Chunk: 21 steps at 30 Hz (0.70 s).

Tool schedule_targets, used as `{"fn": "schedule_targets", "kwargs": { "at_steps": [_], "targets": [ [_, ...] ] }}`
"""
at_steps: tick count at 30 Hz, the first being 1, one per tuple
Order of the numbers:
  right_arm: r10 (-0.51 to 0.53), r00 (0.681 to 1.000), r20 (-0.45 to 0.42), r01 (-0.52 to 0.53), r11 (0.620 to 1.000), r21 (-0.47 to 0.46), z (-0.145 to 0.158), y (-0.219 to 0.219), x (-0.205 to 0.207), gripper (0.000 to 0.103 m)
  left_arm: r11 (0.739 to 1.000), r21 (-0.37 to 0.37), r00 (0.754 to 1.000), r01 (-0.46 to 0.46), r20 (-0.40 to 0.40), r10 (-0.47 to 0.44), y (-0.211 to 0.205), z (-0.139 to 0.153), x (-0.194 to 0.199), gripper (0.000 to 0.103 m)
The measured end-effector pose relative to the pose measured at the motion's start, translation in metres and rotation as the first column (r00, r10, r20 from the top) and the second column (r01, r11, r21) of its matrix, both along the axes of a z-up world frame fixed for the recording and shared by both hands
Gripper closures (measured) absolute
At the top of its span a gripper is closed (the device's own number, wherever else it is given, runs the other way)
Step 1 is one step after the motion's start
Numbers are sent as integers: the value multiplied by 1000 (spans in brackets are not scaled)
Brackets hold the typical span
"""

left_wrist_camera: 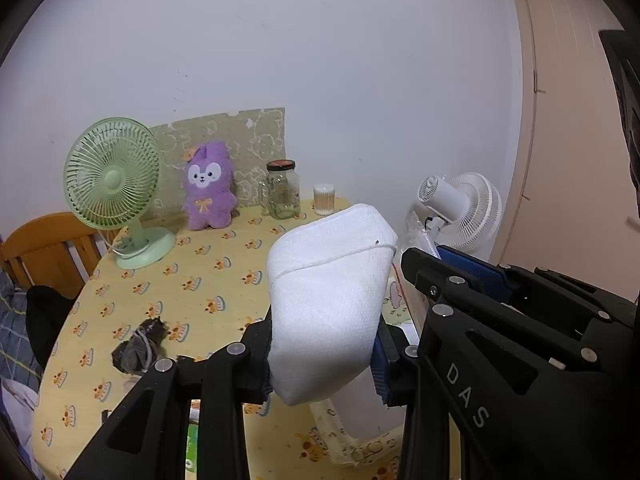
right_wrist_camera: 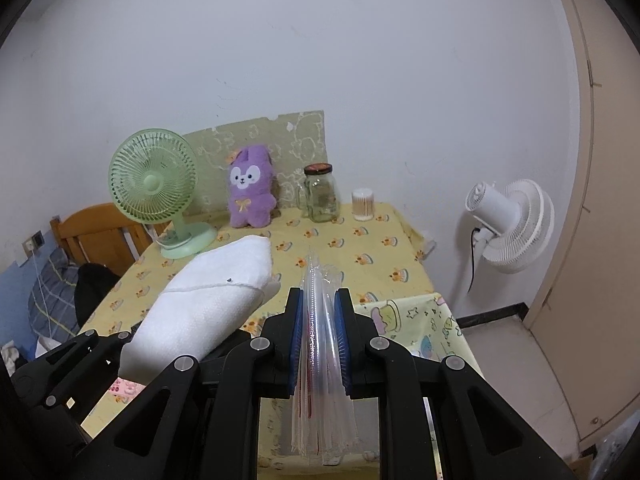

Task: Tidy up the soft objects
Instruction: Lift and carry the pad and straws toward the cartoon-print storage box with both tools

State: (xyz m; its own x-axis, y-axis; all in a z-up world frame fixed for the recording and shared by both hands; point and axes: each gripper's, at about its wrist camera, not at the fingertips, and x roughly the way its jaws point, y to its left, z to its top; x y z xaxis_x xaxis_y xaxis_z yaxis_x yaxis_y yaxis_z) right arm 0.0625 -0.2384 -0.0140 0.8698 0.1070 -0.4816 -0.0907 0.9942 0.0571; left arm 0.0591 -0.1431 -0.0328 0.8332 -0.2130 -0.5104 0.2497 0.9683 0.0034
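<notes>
Both hands loaded above the surface: folded white towel [left_wrist_camera: 328, 304] in the left gripper [left_wrist_camera: 320, 364], clear plastic bag [right_wrist_camera: 320, 344] in the right gripper [right_wrist_camera: 319, 344].

The left jaws are clamped on the towel's lower end only, so its free upper part leans over unsupported and could sag or slide out if the hold is tilted; the right jaws are pinched nearly together on the slick, bunched bag, which could slip or stay collapsed, leaving no mouth for the towel to enter. The bag's opening cannot be made out, and its lower part runs out of view beneath the gripper. A dark crumpled item [left_wrist_camera: 140, 346] on the yellow cloth [left_wrist_camera: 208, 264] is too unclear to identify. The purple plush [right_wrist_camera: 251, 186] stands untouched near the wall.
</notes>
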Motion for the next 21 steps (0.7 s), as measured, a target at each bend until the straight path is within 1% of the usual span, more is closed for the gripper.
{"fn": "schedule_targets", "kwargs": {
  "at_steps": [11,15,21],
  "targets": [
    [-27,998,-50,26,1000,-10,-25,-23,15,85,1000,3,997,30,-71,-30,-18,-22,16,65],
    [-43,996,-80,44,999,11,-39,-34,20,85,999,19,994,46,-103,-44,-28,-34,22,64],
    [-58,991,-122,61,998,20,-58,-45,30,85,997,14,985,75,-156,-72,-37,-51,32,63]
  ]
}}
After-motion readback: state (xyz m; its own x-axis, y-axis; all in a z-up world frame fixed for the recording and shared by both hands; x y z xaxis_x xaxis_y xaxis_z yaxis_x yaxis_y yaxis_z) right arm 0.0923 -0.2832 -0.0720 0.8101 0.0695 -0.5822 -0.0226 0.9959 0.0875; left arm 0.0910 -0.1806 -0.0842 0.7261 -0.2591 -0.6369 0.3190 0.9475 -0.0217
